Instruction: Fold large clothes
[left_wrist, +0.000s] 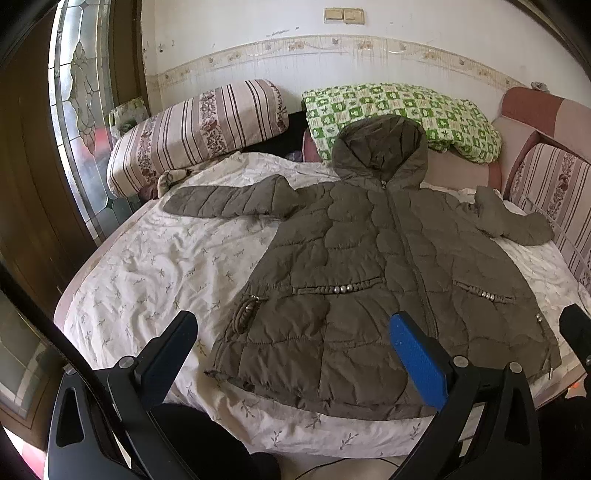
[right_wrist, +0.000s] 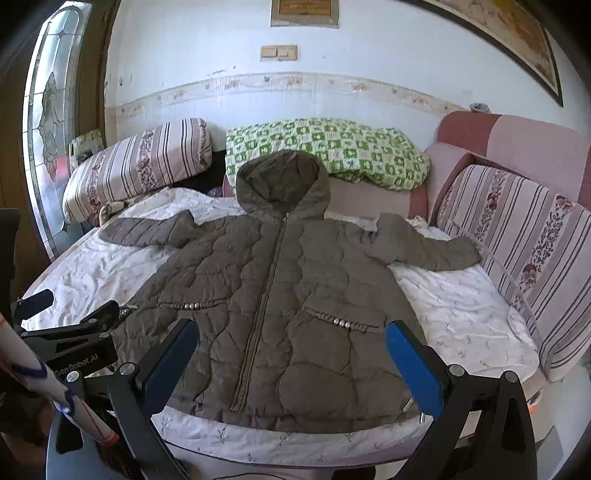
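Black gripper fingers fill the bottom of both views. On the left gripper (left_wrist: 295, 354) the jaws stand wide apart and released, one finger (left_wrist: 166, 354) at lower left showing its black back, the other at lower right showing a blue pad (left_wrist: 417, 362). Nothing lies between them; they hang above the near hem of the jacket without touching it. The right gripper (right_wrist: 291, 363) is likewise spread and released, with its own blue pad (right_wrist: 413, 365) at lower right, poised over the hem.

From the right wrist view, the left gripper appears again at the left edge of the frame as a black body printed with white lettering. A white sleeve (right_wrist: 55, 391) with blue and red marks crosses the lower left corner.

Spread flat across the middle of each frame is a brown quilted hooded jacket (left_wrist: 369, 266), front side up and zipped closed. Its hood (left_wrist: 380, 155) points toward the top of the frame and rests against a green checked quilt (left_wrist: 402, 110). Both sleeves reach outward, the one toward the left of the frame straight, the one toward the right bent and crumpled. Two beaded pocket trims sit either side of the zip.

Under the jacket lies a wrinkled white sheet (left_wrist: 147, 266) with a small sprig print. At upper left rests a striped floral pillow (left_wrist: 199, 129), and along the right side runs a pink striped sofa backrest (right_wrist: 517, 236). A leaded glass door panel (left_wrist: 79, 92) stands at far left, and a pair of wall switches (right_wrist: 279, 52) sits near the top.
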